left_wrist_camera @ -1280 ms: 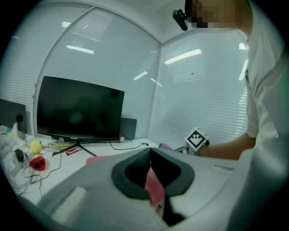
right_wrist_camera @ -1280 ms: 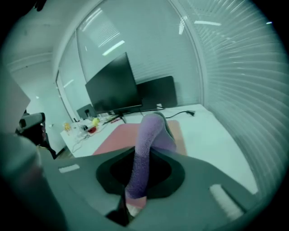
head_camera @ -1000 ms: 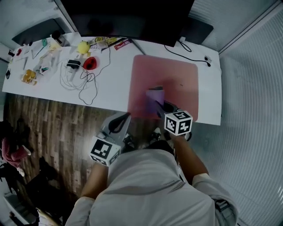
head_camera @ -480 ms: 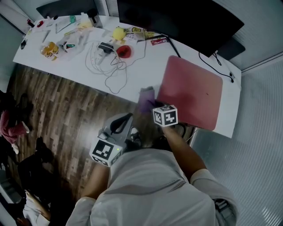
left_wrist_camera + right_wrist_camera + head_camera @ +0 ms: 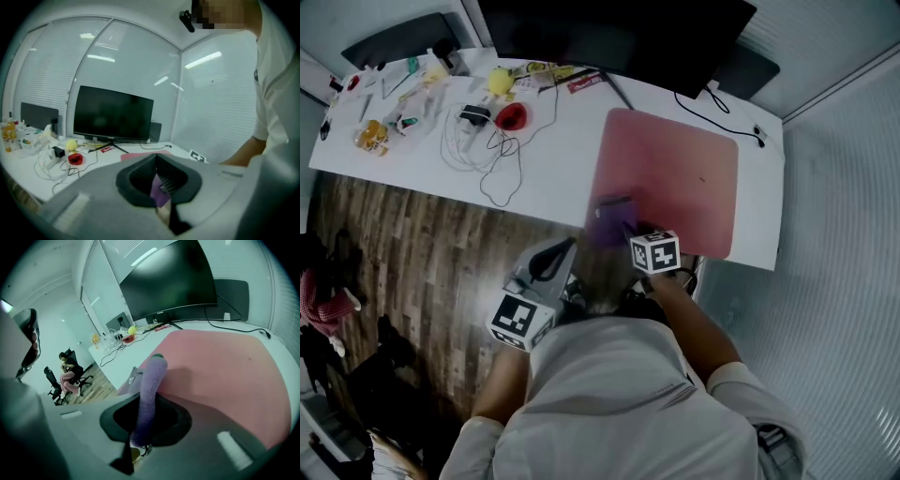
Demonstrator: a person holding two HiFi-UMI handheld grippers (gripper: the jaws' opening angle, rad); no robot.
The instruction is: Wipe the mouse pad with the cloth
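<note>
At the near left corner of the mouse pad (image 5: 675,178), right gripper (image 5: 625,232) is clamped on the purple cloth (image 5: 611,217), which sticks out ahead of the jaws over the pad's edge. Left gripper (image 5: 549,262) hangs beside the table (image 5: 553,159), over the floor (image 5: 441,253), jaws together, holding nothing.

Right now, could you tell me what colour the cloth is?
Purple. The cloth shows best in the right gripper view, pinched by the right gripper.
</note>
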